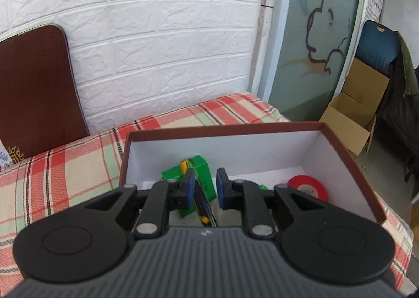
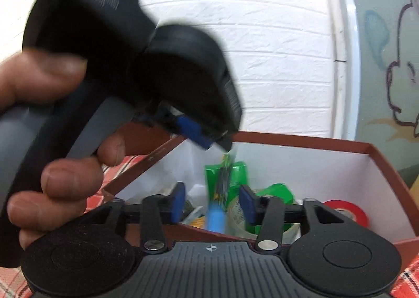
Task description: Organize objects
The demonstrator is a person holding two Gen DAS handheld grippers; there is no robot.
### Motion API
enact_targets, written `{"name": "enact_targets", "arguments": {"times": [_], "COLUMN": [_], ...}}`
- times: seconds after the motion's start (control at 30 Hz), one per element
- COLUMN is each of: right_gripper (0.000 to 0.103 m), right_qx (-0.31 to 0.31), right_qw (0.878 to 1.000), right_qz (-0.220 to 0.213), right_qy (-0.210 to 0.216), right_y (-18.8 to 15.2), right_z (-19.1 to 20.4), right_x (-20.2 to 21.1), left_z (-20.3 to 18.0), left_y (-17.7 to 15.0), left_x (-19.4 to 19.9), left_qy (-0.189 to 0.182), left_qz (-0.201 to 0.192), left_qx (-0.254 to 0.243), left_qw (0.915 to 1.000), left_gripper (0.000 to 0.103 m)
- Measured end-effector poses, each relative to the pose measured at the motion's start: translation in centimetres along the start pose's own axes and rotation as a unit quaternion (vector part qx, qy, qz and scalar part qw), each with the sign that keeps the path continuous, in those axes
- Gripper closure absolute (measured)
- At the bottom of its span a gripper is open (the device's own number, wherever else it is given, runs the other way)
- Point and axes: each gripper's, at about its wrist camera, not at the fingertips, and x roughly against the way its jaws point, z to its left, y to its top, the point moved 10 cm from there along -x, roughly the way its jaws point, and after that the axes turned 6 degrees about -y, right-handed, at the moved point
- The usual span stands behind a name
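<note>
Right wrist view is showing the right gripper [image 2: 212, 199] with jaws parted around a blurred blue-handled brush [image 2: 218, 209] dropping into the box [image 2: 379, 156], the left gripper [image 1: 205, 188] nearly shut and empty, risking a collision between the crowding grippers

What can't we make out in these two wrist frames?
- Box floor, left wrist view: near part hidden by the left gripper.
- Blue-handled tool, right wrist view: motion-blurred, type unclear.
- Red tape roll: partly hidden behind the right gripper.
</note>
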Motion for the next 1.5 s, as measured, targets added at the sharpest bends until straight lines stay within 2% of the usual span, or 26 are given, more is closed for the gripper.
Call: {"name": "enact_targets", "arguments": {"times": [0.17, 0.47, 0.53, 0.6, 0.73, 0.9, 0.97, 1.1, 1.23, 1.27, 1.4, 1.5], "right_gripper": [0.053, 0.049, 0.049, 0.049, 0.048, 0.048, 0.039, 0.035, 0.023, 0.019, 0.012, 0.008], "right_qx": [-0.022, -0.040, -0.035, -0.035, -0.036, -0.024, -0.025, -0.042, -0.074, -0.079, -0.081, -0.080], "right_qw": [1.000, 0.998, 0.997, 0.998, 0.998, 0.999, 0.999, 0.997, 0.995, 0.994, 0.993, 0.993], "right_qz": [-0.001, -0.028, -0.029, -0.018, -0.003, 0.002, -0.009, -0.030, -0.038, -0.040, -0.049, -0.048], "right_qy": [-0.008, -0.049, -0.057, -0.056, -0.051, -0.043, -0.043, -0.051, -0.056, -0.058, -0.071, -0.074], "right_y": [0.1, -0.3, -0.6, -1.2, -2.1, -2.4, -1.7, -0.4, 0.0, 0.1, 0.2, 0.1], "right_z": [-0.7, -1.6, -1.0, -0.4, 1.3, 2.7, 3.0, 2.9, 2.2, 2.1, 1.9, 1.6], "right_x": [0.7, 6.5, 7.1, 5.6, 10.0, 10.5, 11.4, 13.2, 14.6, 15.0, 16.1, 16.5], "left_z": [0.3, 0.3, 0.4, 0.6, 1.0, 2.0, 2.3, 2.7, 3.1, 3.2, 3.4, 3.1], "left_y": [-1.4, -3.8, -4.5, -5.2, -6.9, -9.0, -9.6, -10.6, -11.7, -11.9, -12.5, -12.9], "left_x": [0.6, 4.7, 5.8, 6.9, 8.8, 10.7, 11.3, 12.7, 14.0, 14.3, 15.8, 17.0], "left_qy": [0.007, 0.021, 0.025, 0.032, 0.039, 0.054, 0.060, 0.072, 0.089, 0.093, 0.102, 0.107], "left_qz": [0.012, 0.005, 0.000, -0.003, -0.003, -0.002, -0.002, -0.009, -0.010, -0.012, -0.019, -0.025], "left_qx": [0.005, 0.011, 0.009, 0.007, 0.008, 0.015, 0.017, 0.023, 0.026, 0.028, 0.032, 0.028], "left_qw": [0.9999, 0.9997, 0.9996, 0.9995, 0.9992, 0.9985, 0.9981, 0.9971, 0.9956, 0.9952, 0.9941, 0.9936], "left_gripper": [0.082, 0.071, 0.064, 0.062, 0.060, 0.057, 0.054, 0.043, 0.025, 0.023, 0.010, 0.005]}}
